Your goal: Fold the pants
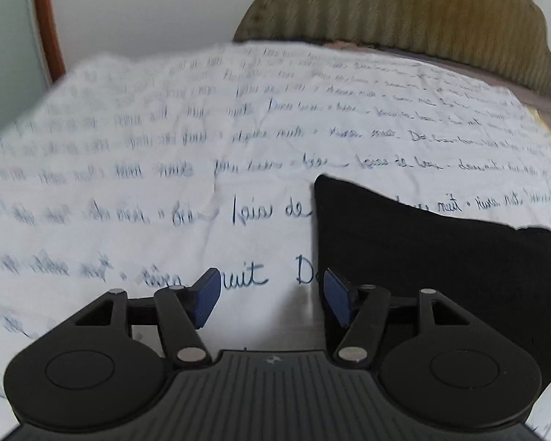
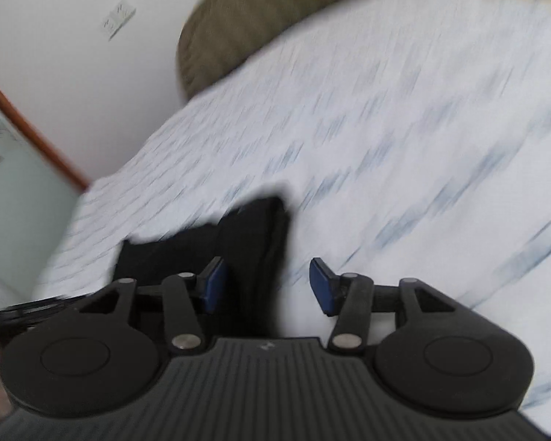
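Note:
The black pants (image 1: pixel 422 257) lie folded into a compact dark block on the white bed sheet, at the right of the left wrist view. My left gripper (image 1: pixel 272 294) hovers just left of the block with its jaws open and nothing between the blue pads (image 1: pixel 206 296); the right pad sits at the cloth's left edge. In the blurred right wrist view the pants (image 2: pixel 246 235) lie ahead and below, reaching under the gap of my right gripper (image 2: pixel 268 286). Its jaws stand open and the pads (image 2: pixel 323 288) do not press on the cloth.
The sheet (image 1: pixel 165 147) is white with blue handwriting print and covers the bed. An olive ribbed cushion (image 1: pixel 404 11) rests at the far end against a white wall. A wood-framed glass panel (image 2: pixel 14 183) stands at the left, and a wall socket (image 2: pixel 118 18) is above.

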A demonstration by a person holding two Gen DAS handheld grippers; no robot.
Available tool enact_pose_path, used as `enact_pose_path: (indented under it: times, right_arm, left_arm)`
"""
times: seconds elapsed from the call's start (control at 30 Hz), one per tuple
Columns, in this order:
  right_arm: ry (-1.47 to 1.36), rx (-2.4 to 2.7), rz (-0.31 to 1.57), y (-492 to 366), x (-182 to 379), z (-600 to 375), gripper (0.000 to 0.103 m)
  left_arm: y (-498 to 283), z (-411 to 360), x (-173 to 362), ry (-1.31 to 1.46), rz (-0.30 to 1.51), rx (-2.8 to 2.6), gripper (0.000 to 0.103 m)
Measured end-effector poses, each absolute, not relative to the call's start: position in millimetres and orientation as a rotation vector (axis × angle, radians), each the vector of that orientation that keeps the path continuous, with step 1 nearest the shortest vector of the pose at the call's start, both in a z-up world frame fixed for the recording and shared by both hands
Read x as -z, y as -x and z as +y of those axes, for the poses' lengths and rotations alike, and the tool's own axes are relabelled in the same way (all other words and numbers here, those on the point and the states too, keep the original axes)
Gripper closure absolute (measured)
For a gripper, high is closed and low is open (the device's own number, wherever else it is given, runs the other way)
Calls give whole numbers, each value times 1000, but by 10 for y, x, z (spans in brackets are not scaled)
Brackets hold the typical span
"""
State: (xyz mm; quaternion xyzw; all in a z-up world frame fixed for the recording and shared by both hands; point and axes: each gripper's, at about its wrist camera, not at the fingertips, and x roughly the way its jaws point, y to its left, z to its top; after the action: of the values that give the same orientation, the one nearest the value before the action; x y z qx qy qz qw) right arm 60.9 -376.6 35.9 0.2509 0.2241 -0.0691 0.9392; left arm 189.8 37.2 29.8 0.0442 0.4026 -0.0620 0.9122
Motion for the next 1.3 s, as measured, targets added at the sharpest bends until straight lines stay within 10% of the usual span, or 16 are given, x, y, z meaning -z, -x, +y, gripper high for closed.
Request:
enact_pose_path:
  times: [0.13,0.87,1.3]
  right_arm:
    - [-474,-20,437,-884,-575,-3558,55]
    - [-14,163,500,-922,-420,-2556,46]
    - [54,233,436,26,-236,-1862,9]
  left_arm:
    - [-1779,61,-362,-131,823,222,27]
    - [-1338,-447,-72,-251,818,171,27]
    - [-832,-255,-117,-153,813,113,26]
